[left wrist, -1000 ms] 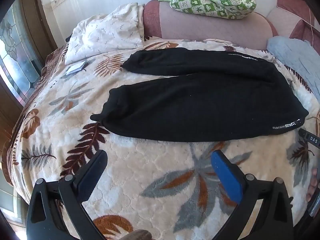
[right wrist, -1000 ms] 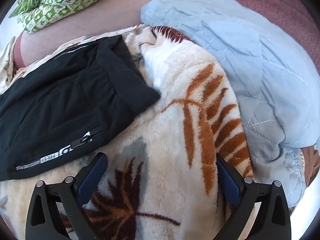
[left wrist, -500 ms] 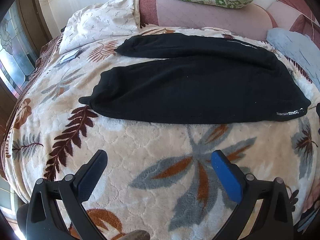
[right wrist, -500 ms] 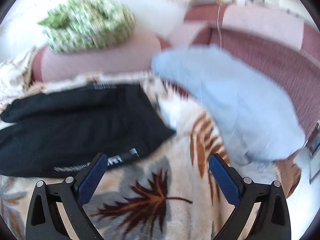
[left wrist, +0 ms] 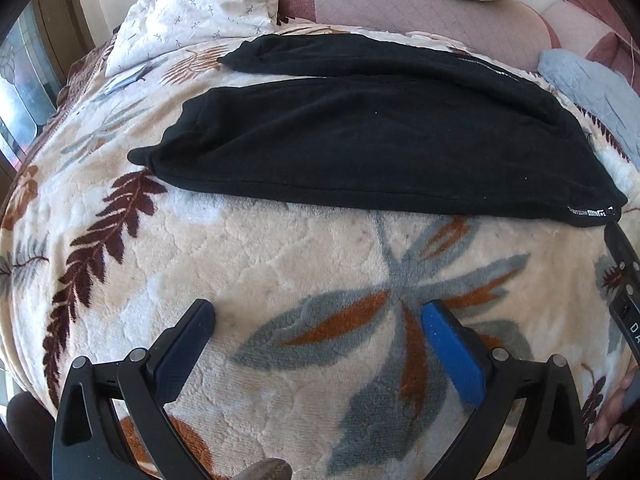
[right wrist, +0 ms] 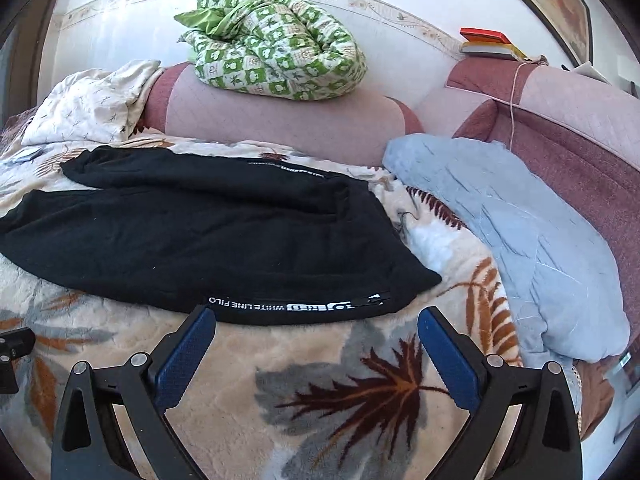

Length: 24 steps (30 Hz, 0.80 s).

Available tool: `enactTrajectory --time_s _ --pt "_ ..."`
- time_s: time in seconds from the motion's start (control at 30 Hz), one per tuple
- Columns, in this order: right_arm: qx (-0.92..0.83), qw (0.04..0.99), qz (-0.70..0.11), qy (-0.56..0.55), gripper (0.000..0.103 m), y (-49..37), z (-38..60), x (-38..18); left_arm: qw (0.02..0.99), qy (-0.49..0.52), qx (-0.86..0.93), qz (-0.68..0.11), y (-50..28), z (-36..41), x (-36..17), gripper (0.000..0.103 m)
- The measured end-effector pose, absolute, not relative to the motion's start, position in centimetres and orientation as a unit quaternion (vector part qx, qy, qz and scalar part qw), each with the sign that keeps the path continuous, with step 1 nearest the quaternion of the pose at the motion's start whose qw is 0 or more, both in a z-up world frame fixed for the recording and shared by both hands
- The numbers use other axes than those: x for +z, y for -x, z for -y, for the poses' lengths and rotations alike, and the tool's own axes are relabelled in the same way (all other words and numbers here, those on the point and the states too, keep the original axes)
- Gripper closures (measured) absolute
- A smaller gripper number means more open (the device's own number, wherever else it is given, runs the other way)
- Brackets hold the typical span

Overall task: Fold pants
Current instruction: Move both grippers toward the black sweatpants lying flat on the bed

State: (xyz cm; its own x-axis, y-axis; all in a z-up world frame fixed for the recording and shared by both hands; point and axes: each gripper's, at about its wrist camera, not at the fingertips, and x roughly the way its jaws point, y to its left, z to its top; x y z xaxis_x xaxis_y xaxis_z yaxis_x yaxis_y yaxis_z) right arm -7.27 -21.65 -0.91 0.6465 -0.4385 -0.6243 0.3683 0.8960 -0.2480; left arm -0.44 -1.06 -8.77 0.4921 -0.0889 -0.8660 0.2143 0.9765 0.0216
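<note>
Pants point(left wrist: 372, 140): flat on the bed point(left wrist: 280, 280), beyond both grippers.
Left gripper point(left wrist: 318, 316): fingers spread, empty, well short of pants.
Right gripper point(right wrist: 314, 322): fingers spread, empty, tips near waistband.

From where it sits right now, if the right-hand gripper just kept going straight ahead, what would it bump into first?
Most likely the black pants. The right gripper is open over the leaf-patterned blanket, and the waist edge with its white lettering lies just ahead of its fingertips. If it is tilted downward, it could touch the blanket first; depth is hard to judge.

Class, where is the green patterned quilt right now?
In the right wrist view the green patterned quilt sits bundled on the pink headboard cushion, beyond the black pants and left of the blue pillow.
</note>
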Motion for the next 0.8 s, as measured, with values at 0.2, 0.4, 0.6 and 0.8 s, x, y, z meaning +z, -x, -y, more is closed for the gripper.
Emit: enactTrajectory --time_s 0.2,0.4,0.6,0.8 --pt "-0.217 0.903 -0.368 0.043 0.0 6.6 21.7 -1.6 0.863 -0.062 -0.085 -0.494 0.7 1.1 -8.9 0.0" --pt "-0.212 0.902 -0.375 0.039 0.0 6.2 22.1 -2.3 0.867 -0.059 -0.073 -0.489 1.0 1.3 -8.8 0.0" --pt "-0.206 0.903 -0.375 0.044 0.0 6.2 21.9 -2.4 0.878 -0.066 -0.063 -0.471 1.5 1.5 -8.7 0.0" --pt "-0.206 0.903 -0.373 0.054 0.0 6.2 21.4 -2.5 0.865 -0.066 -0.061 -0.494 1.2 1.5 -8.3 0.0"
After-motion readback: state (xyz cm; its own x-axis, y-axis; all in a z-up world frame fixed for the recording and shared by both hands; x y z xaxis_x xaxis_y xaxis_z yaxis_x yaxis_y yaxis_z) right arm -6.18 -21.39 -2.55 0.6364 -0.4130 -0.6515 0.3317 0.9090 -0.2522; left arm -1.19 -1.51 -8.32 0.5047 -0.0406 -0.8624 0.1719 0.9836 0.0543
